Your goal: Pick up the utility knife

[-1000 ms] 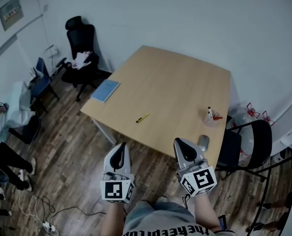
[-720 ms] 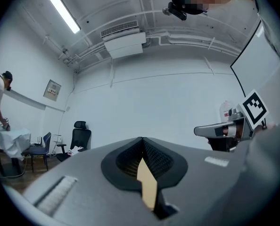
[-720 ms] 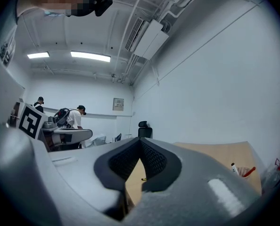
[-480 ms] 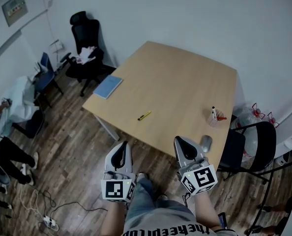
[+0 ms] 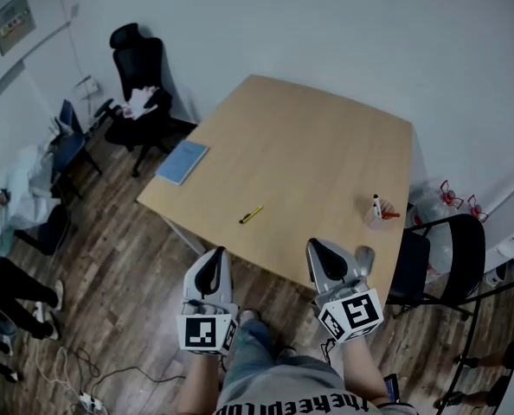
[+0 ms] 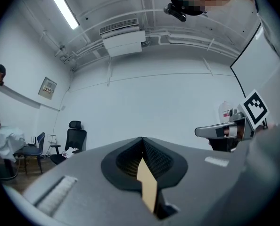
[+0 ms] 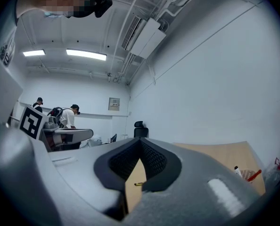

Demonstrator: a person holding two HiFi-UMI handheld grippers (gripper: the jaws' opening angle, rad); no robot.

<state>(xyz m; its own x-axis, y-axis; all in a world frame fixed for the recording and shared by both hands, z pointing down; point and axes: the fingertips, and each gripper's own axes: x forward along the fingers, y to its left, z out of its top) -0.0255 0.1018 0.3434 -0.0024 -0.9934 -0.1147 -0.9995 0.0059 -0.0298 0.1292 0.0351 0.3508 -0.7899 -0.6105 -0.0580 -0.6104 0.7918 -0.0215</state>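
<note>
Utility knife (image 5: 251, 215), yellow with a dark end, lies flat on the wooden table (image 5: 326, 137), close to the table's near edge and on its left half as the head view shows it. Nothing touches it, and bare tabletop surrounds it on all sides

Left gripper (image 5: 214, 259): held above the floor just short of the table's near edge, pointing toward the table, well apart from the knife. Its own view shows the jaws brought together at the tips (image 6: 142, 142), with nothing between them; only a thin wedge of tan tabletop shows below the tips

Right gripper (image 5: 324, 254): held beside the left one, over the table's near edge. Jaws meet at the tips (image 7: 140, 146) in the same way and hold nothing. Through the narrow wedge below them the knife appears as a small yellow sliver far off on the table

Other items on table: blue notebook (image 5: 183, 161) at the far left corner; cup of pens (image 5: 375, 211) near the right edge; grey mouse (image 5: 364, 257) just beside the right gripper

Around table: black office chair (image 5: 140, 76) by the wall at upper left, black folding chair (image 5: 447, 249) at right, 2 people (image 7: 67, 114) standing in the background of the right gripper view
</note>
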